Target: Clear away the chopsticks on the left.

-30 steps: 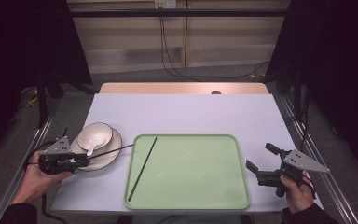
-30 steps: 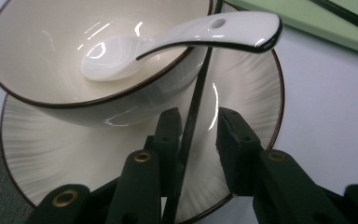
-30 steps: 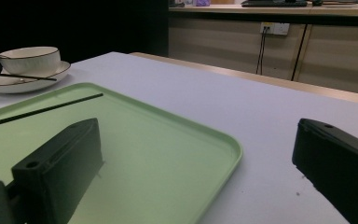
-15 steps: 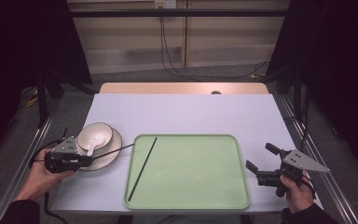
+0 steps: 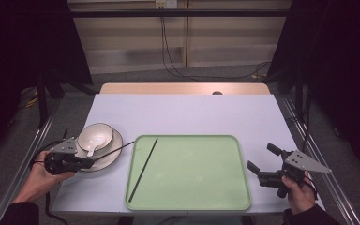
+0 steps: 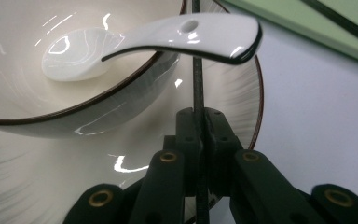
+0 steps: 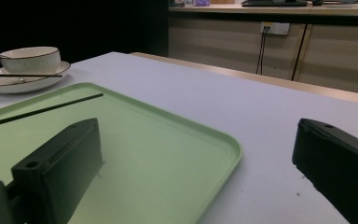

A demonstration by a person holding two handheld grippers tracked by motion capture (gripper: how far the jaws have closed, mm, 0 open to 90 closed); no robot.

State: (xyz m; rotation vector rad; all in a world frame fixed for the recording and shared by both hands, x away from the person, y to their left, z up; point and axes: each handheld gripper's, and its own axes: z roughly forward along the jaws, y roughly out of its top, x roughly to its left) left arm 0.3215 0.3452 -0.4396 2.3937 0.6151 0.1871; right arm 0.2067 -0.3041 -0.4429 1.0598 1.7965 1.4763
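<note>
My left gripper (image 5: pixel 89 161) is at the near left edge of the table, shut on a thin black chopstick (image 5: pixel 117 149) that lies across a white plate (image 5: pixel 117 140). Its jaws have just been closing, and in the left gripper view the chopstick (image 6: pixel 196 79) runs up from between the pads of that gripper (image 6: pixel 203 122). On the plate (image 6: pixel 233 93) stands a white bowl (image 5: pixel 96 135) with a white spoon (image 6: pixel 168 37) resting in it. A second black chopstick (image 5: pixel 143 169) lies in the green tray (image 5: pixel 192 187). My right gripper (image 5: pixel 262 158) is open beside the tray's right edge, holding nothing.
The tray (image 7: pixel 177 140) takes up the near middle of the pale table (image 5: pixel 183 112). A wooden strip (image 5: pixel 183 88) borders the table's far edge. Dark stands and cables are on the floor beyond. Metal rails run along both table sides.
The left gripper's jaws have closed onto the chopstick at the plate. Both hands have stayed where they were.
</note>
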